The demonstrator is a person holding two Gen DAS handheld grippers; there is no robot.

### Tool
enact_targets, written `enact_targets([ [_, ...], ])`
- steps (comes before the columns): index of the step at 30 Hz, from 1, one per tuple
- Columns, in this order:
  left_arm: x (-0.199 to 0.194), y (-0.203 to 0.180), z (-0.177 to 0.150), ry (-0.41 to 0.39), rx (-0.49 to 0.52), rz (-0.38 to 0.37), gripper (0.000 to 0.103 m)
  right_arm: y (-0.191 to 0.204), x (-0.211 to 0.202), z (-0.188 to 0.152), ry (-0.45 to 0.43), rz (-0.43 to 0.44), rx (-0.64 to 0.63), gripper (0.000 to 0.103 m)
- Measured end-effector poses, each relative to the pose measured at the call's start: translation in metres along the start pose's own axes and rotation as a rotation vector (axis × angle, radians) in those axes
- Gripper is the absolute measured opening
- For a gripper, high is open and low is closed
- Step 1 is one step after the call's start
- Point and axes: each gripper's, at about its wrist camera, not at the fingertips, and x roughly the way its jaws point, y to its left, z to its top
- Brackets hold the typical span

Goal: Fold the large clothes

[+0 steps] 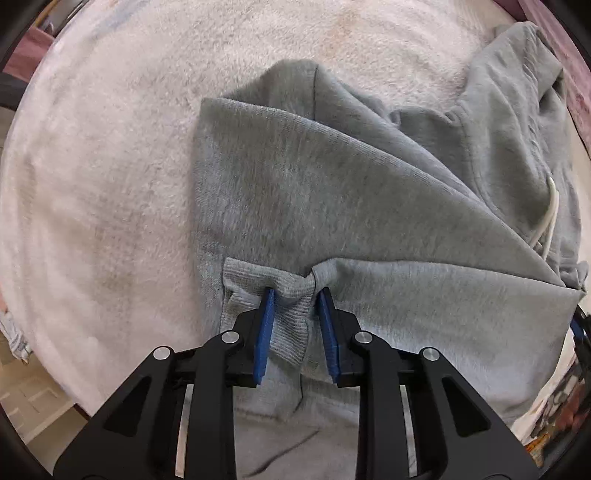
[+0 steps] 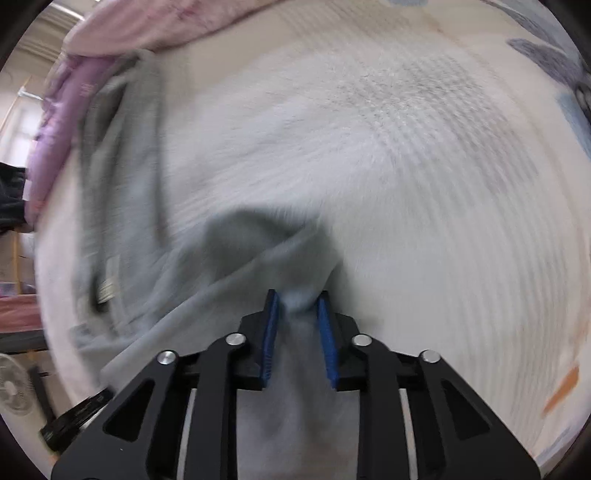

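We find the left claw [image 1: 295, 295] pinching the ribbed cuff [image 1: 286, 314] of a grey hoodie [image 1: 314, 192], blue pads pressing the bunched knit. The right claw [image 2: 297, 301] likewise grips a gathered fold of that garment, though that view is blurred. Beyond, the hoodie lies spread on a white fleecy blanket [image 1: 110, 166], its white drawstring [image 1: 550, 214] farther off. A pink quilt [image 2: 110, 33] borders the far edge.

Even soft light; left view sharp, right view motion-smeared; fisheye bending, dark corners.
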Motion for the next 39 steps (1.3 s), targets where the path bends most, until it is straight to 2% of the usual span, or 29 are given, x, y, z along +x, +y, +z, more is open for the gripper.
enact_targets([
  [2, -0.004, 0.001, -0.004, -0.003, 0.014, 0.003, 0.025, -0.008, -0.002, 0.012, -0.025, 0.005, 0.01, 0.007],
  [4, -0.006, 0.006, -0.004, 0.005, 0.02, 0.005, 0.027, -0.016, -0.008, 0.021, 0.003, 0.021, 0.063, 0.008],
  [7, -0.009, 0.01, -0.006, 0.011, 0.015, -0.016, 0.027, -0.023, -0.033, 0.023, 0.025, 0.021, 0.09, 0.019],
  [8, -0.008, 0.013, -0.007, 0.013, 0.01, -0.02, 0.027, -0.023, -0.04, 0.02, 0.046, 0.005, 0.069, 0.028],
  [9, -0.006, 0.016, -0.002, 0.017, 0.004, -0.022, 0.027, -0.024, -0.046, 0.015, 0.066, -0.001, 0.059, 0.054],
  [10, -0.006, 0.016, -0.002, 0.018, 0.002, -0.02, 0.027, -0.029, -0.052, 0.002, 0.098, 0.001, 0.052, 0.067],
  [14, -0.005, 0.017, -0.001, 0.017, 0.003, -0.005, 0.027, -0.049, -0.058, -0.048, 0.221, 0.008, 0.048, 0.066],
  [16, -0.003, 0.017, -0.003, 0.017, 0.003, -0.003, 0.027, -0.057, -0.054, -0.076, 0.274, -0.025, 0.018, 0.064],
  [17, 0.001, 0.016, -0.005, 0.016, 0.004, -0.004, 0.027, -0.063, -0.047, -0.086, 0.291, -0.045, 0.015, 0.056],
  [18, 0.003, 0.016, -0.005, 0.016, 0.005, -0.006, 0.027, -0.066, -0.04, -0.092, 0.301, -0.052, 0.02, 0.027],
  [19, 0.005, 0.015, -0.007, 0.016, 0.006, -0.01, 0.027, -0.072, -0.031, -0.098, 0.311, -0.042, 0.027, 0.021],
  [22, 0.01, 0.02, -0.008, 0.02, 0.007, -0.023, 0.028, -0.069, -0.039, -0.098, 0.29, -0.078, 0.002, 0.015],
  [26, 0.012, 0.025, -0.008, 0.025, 0.01, -0.032, 0.028, -0.09, -0.052, -0.097, 0.267, -0.057, 0.076, 0.018],
  [29, 0.011, 0.026, -0.005, 0.029, 0.017, -0.028, 0.028, -0.097, -0.035, -0.093, 0.3, -0.075, 0.116, 0.03],
  [30, 0.01, 0.027, -0.005, 0.031, 0.017, -0.026, 0.028, -0.09, -0.039, -0.089, 0.319, -0.095, 0.103, 0.046],
  [31, 0.009, 0.027, -0.005, 0.033, 0.018, -0.023, 0.028, -0.083, -0.047, -0.087, 0.315, -0.149, 0.071, 0.064],
  [32, 0.007, 0.027, -0.005, 0.038, 0.024, -0.02, 0.028, -0.072, -0.056, -0.085, 0.283, -0.207, 0.036, 0.066],
  [33, 0.004, 0.026, -0.006, 0.046, 0.037, -0.009, 0.028, -0.065, -0.069, -0.084, 0.234, -0.223, 0.001, 0.066],
  [35, -0.006, 0.023, -0.01, 0.024, 0.057, 0.001, 0.028, -0.047, -0.098, -0.079, 0.13, -0.122, -0.045, 0.065],
  [36, -0.016, 0.021, -0.014, -0.007, 0.074, 0.0, 0.021, -0.04, -0.107, -0.079, 0.087, -0.093, -0.067, 0.052],
  [37, -0.022, 0.017, -0.018, -0.037, 0.097, -0.007, 0.01, -0.029, -0.116, -0.077, 0.027, -0.051, -0.132, 0.033],
  [38, -0.027, 0.014, -0.021, -0.06, 0.119, -0.017, 0.008, -0.018, -0.115, -0.077, 0.008, -0.026, -0.195, 0.024],
  [39, -0.027, 0.008, -0.025, -0.064, 0.146, -0.026, 0.007, -0.01, -0.104, -0.077, 0.017, -0.042, -0.238, 0.01],
])
